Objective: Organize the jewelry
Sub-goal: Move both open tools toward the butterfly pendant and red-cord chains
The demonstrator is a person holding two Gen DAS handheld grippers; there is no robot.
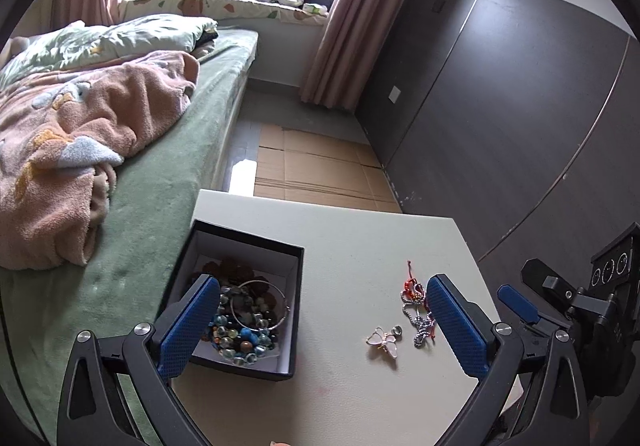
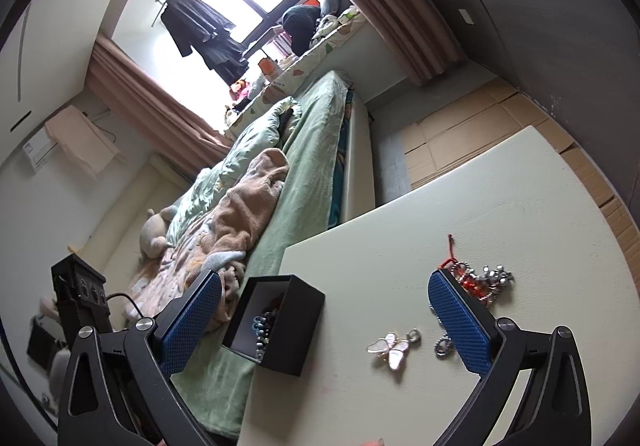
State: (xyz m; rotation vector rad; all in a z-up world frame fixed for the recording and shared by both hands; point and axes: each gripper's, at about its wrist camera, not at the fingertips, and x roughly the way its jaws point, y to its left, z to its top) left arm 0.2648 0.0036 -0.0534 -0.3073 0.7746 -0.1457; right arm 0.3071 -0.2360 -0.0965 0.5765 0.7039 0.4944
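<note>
A black box (image 1: pixel 298 310) with a white lining sits on the left of a cream table (image 1: pixel 352 246); it holds beaded bracelets (image 1: pixel 244 338) and a silver bangle (image 1: pixel 260 304). A white butterfly brooch (image 1: pixel 383 340) and a tangle of silver chain with red cord (image 1: pixel 418 306) lie on the table to its right. My left gripper (image 1: pixel 320 310) is open and empty above them. My right gripper (image 2: pixel 324 310) is open and empty, with the box (image 2: pixel 296 322), the brooch (image 2: pixel 390 350) and the chain tangle (image 2: pixel 480 282) between and beyond its fingers.
A bed (image 1: pixel 168 166) with green sheet and a pink blanket (image 1: pixel 80 134) adjoins the table's left side. Cardboard (image 1: pixel 316 166) covers the floor beyond the table. A dark wardrobe (image 1: pixel 500 106) stands on the right. The right gripper's body (image 1: pixel 580 306) shows at the table's right edge.
</note>
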